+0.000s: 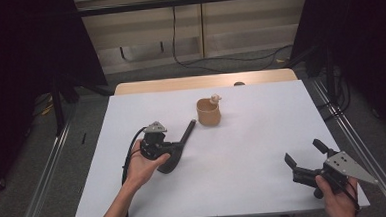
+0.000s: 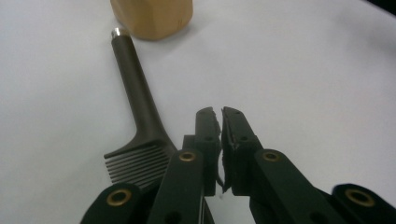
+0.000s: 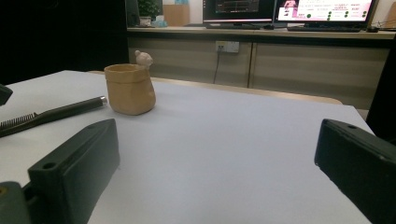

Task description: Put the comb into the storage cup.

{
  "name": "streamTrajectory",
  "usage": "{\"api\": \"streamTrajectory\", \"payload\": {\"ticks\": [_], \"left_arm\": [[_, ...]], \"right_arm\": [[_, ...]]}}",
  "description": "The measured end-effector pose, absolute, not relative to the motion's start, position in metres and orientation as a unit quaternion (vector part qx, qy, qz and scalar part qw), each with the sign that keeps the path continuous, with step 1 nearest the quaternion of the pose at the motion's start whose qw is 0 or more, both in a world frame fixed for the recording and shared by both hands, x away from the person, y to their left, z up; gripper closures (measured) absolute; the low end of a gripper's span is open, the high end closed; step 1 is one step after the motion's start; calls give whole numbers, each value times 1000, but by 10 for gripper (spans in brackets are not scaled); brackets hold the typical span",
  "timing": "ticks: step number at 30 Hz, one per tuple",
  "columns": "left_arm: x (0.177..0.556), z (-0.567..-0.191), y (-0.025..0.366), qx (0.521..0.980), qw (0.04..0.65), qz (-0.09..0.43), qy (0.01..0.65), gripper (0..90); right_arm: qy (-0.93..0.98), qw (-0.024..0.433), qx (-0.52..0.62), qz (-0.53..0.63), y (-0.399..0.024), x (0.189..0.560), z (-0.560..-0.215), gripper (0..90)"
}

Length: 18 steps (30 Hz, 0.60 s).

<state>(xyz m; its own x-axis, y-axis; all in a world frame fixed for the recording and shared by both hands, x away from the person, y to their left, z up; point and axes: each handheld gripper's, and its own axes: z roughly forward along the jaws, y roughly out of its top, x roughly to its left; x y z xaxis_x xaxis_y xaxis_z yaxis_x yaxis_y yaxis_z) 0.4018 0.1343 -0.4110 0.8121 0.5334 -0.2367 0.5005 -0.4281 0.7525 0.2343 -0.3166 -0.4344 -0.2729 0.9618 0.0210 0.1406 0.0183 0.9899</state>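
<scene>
1. My left gripper point(image 2: 220, 112) has its jaws together, a thin slit between the tips and nothing in them.
2. The comb point(image 2: 138, 122) lies flat on the table point(image 1: 243, 151), just beside that gripper's jaws, teeth next to them.
3. Its handle runs away from me, and the metal-capped end stops just short of the cup point(image 1: 208, 112).
4. The cup stands upright toward the table's far side, a small pale figure point(image 3: 144, 58) at its rim.
5. My right gripper point(image 1: 303, 158) sits near the table's near right corner, jaws wide apart and empty, well apart from comb and cup.
</scene>
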Motion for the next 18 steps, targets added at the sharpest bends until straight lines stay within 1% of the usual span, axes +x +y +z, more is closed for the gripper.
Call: {"api": "streamTrajectory", "payload": {"ticks": [2, 5, 6, 9, 11, 14, 15, 17, 18], "left_arm": [[401, -408, 137, 839, 449, 31, 307, 814], [400, -403, 142, 834, 457, 42, 308, 719], [399, -402, 143, 829, 465, 45, 307, 706], [398, -397, 146, 822, 474, 59, 310, 581], [397, -395, 148, 817, 483, 66, 309, 534], [395, -391, 150, 811, 488, 79, 314, 356], [395, -390, 150, 809, 491, 82, 314, 321], [395, -389, 151, 806, 489, 95, 320, 215], [396, -389, 152, 805, 488, 98, 322, 184]], "right_arm": [[597, 390, 461, 528, -317, 234, -434, 0], [597, 390, 460, 528, -317, 234, -434, 0], [597, 390, 460, 528, -317, 234, -434, 0], [597, 390, 460, 529, -317, 234, -434, 0], [597, 390, 460, 529, -317, 234, -434, 0], [598, 390, 459, 529, -317, 234, -434, 0], [598, 391, 459, 529, -317, 234, -434, 0], [597, 390, 460, 529, -317, 234, -434, 0], [596, 390, 460, 529, -317, 234, -434, 0]]}}
